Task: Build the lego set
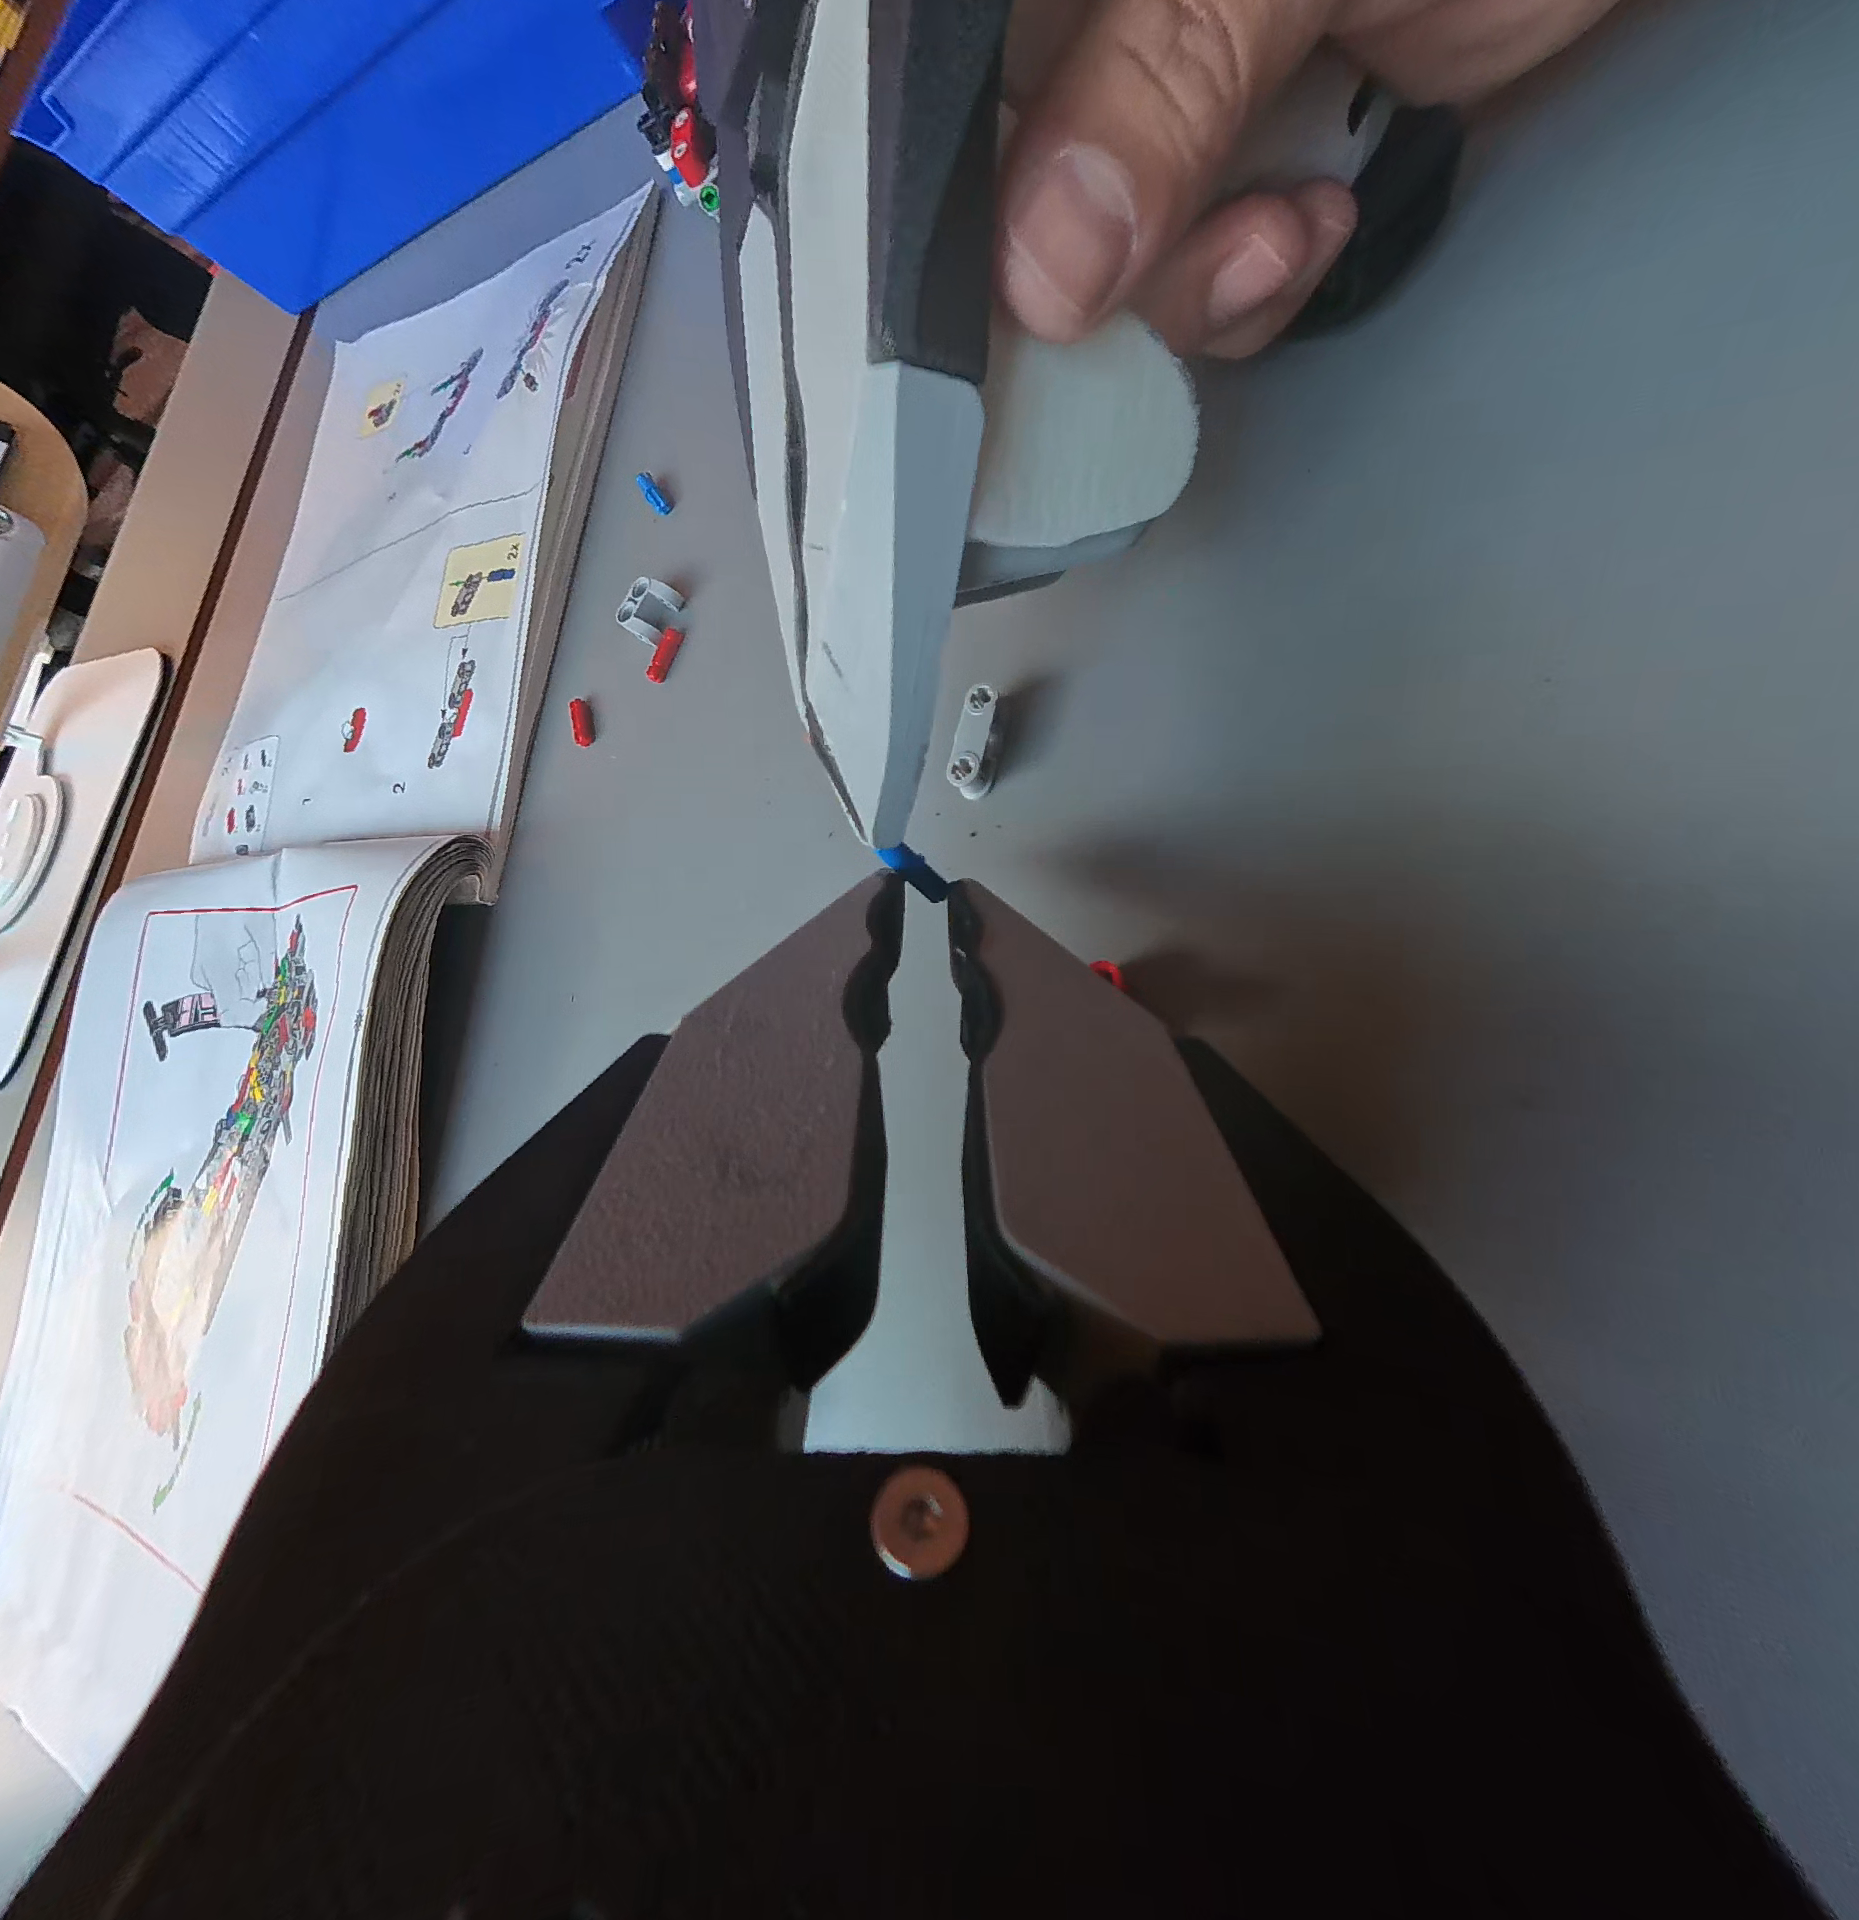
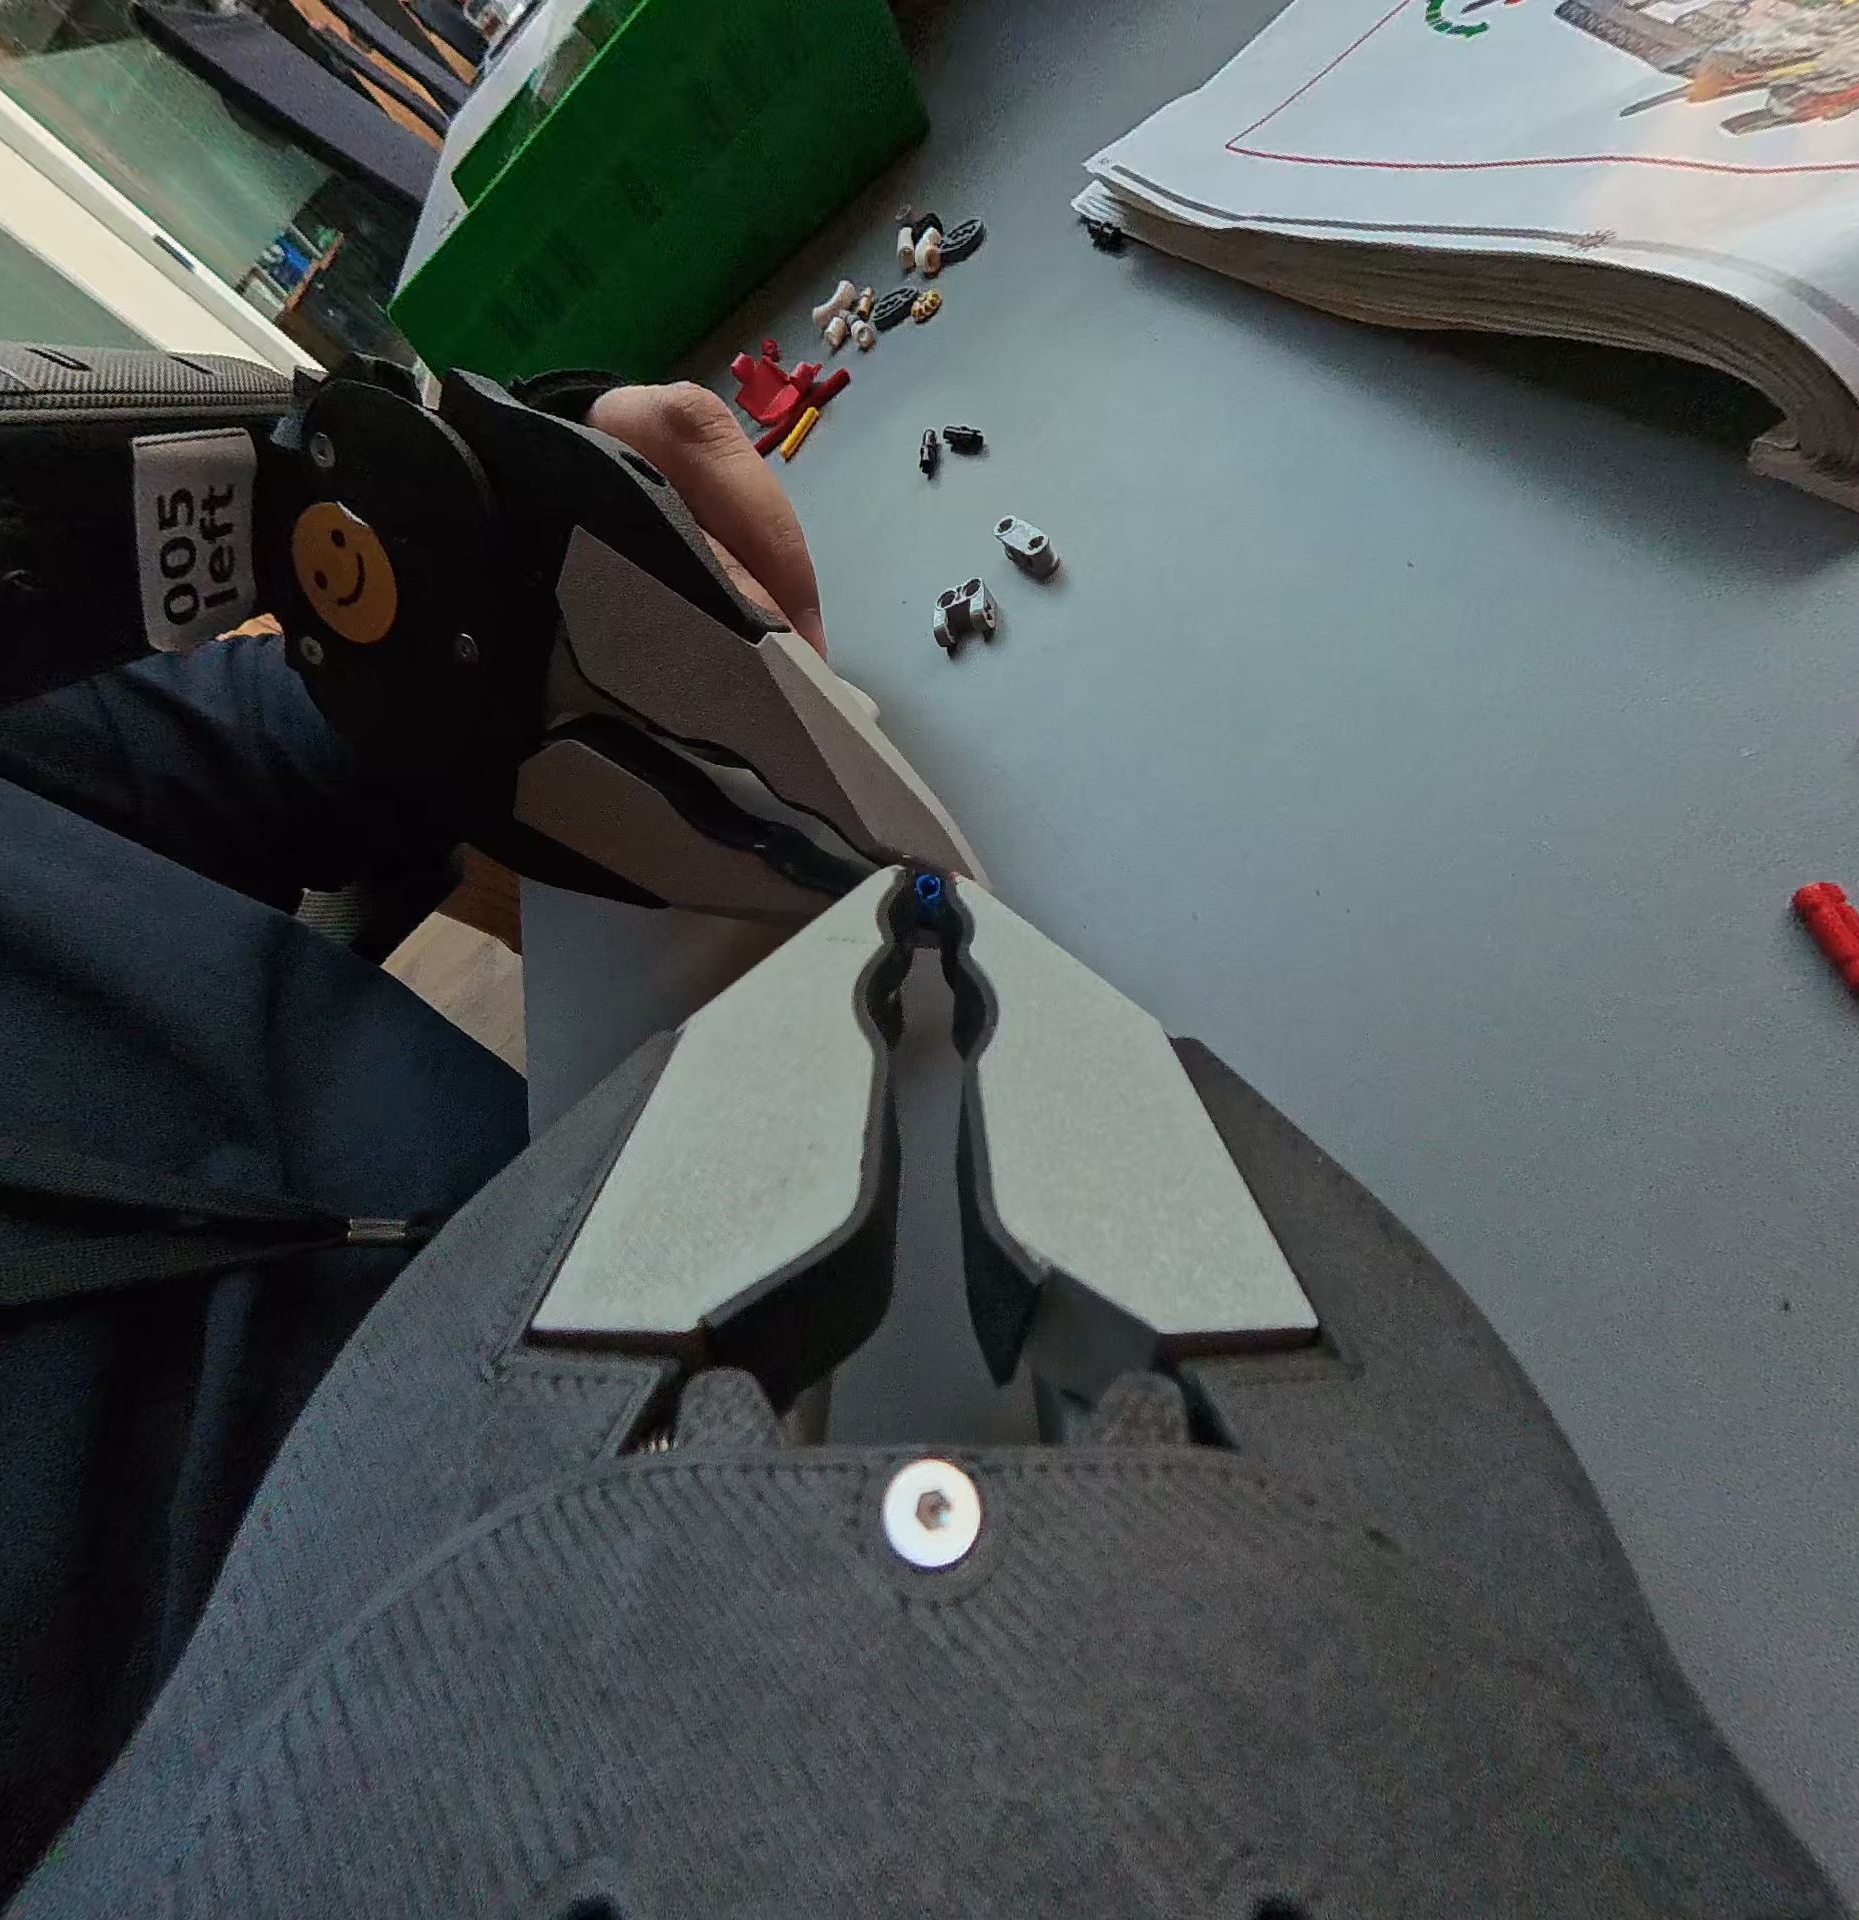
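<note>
1. nearest me, the left gripper (image 1: 920, 888) has its two dark wavy-padded fingers drawn almost together on the lower end of a short blue plastic pin (image 1: 909, 862). it looks pinched, though contact at the shaded pad is hard to judge.
2. the right gripper (image 2: 927, 904), held in a person's hand (image 1: 1164, 156), is closed on that pin's other end, which sits in the notch at its tips.
3. so the pin is bridged tip to tip, just above the grey table (image 1: 1424, 935). it is tiny, and i judge that any twist from either side would lever it loose.
4. a small red piece (image 1: 1107, 971) lies just beside the left finger, and a light grey two-hole connector (image 1: 975, 740) is near the right tips.
5. farther off are two red pins (image 1: 582, 720), a grey double connector (image 1: 650, 603) and a spare blue pin (image 1: 655, 494), all well apart from the tips.
6. beyond lie an open illustrated booklet (image 1: 405, 582), a blue plastic bin (image 1: 312, 125) and a green bin (image 2: 676, 156).
</note>
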Motion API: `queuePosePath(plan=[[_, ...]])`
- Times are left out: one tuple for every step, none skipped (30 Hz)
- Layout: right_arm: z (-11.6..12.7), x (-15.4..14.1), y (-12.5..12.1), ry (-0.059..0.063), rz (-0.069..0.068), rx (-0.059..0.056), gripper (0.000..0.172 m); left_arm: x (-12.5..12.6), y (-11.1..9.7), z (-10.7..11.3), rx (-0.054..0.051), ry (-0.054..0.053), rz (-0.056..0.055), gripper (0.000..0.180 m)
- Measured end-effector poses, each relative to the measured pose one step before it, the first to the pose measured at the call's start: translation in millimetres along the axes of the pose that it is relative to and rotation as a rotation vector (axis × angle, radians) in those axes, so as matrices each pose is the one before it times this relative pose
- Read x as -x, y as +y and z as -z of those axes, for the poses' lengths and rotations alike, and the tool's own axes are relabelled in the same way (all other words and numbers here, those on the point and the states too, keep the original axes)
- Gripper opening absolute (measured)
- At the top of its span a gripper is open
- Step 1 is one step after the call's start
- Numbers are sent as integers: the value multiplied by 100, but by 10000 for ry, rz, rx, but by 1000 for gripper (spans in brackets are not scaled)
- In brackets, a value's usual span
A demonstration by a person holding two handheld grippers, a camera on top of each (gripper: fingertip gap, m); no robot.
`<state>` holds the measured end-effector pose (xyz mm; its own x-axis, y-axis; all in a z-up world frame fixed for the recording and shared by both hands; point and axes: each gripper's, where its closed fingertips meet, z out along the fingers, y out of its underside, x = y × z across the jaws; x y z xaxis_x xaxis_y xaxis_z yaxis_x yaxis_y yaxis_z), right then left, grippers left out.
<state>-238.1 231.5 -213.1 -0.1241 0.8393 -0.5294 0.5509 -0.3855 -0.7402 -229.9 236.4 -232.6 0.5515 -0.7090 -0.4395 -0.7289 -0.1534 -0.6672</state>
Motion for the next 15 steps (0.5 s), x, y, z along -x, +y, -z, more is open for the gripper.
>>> queuePosePath(plan=[[-6, 50, -37, -54, -2, -14, 2, 18, 4, 6, -2, -2, 10, 6], [-6, 7, -21, -29, -11, -1, 2, -9, -26, 16, -15, 15, 16, 6], [-3, 27, -19, -37, -4, 2, 2, -25, -29, 31, -23, 28, 27, 6], [-13, 74, 15, -44, 22, 16, 2, -26, -1, 8, -10, 35, 32, 6], [-5, 22, -6, 8, 59, 10, 0, -14, 7, 7, -8, 30, 41, 6], [3, 49, -4, -2, 78, 4, 0, 2, 6, -6, -1, 25, 41, 6], [19, 49, -30, -10, 61, -15, 0, 29, 36, -10, 11, 1, 39, 6], [62, -38, -69, 39, 39, -52, 0, 63, -25, -5, -24, -20, 48, 6], [92, -20, -116, -4, -18, -84, 0, 14, -47, 13, -38, 32, 91, 6], [121, 89, -112, -121, -66, -97, 0, -68, -59, -8, -44, 83, 104, 5], [80, 90, -40, -146, -87, -47, 0, -46, -92, 2, -51, 63, 61, 5], [31, -76, -18, -24, -83, -31, 0, -41, -83, -4, -42, 47, 29, 5], [-7, -108, -12, 48, -52, -19, 0, -71, -87, -2, -33, 64, 45, 4], [-42, -89, -26, 68, -5, -6, 0, -14, -21, -6, -13, 32, 56, 2], [-33, -80, -3, 81, 6, 12, 0, 80, 57, -6, 25, -23, 45, 2]])
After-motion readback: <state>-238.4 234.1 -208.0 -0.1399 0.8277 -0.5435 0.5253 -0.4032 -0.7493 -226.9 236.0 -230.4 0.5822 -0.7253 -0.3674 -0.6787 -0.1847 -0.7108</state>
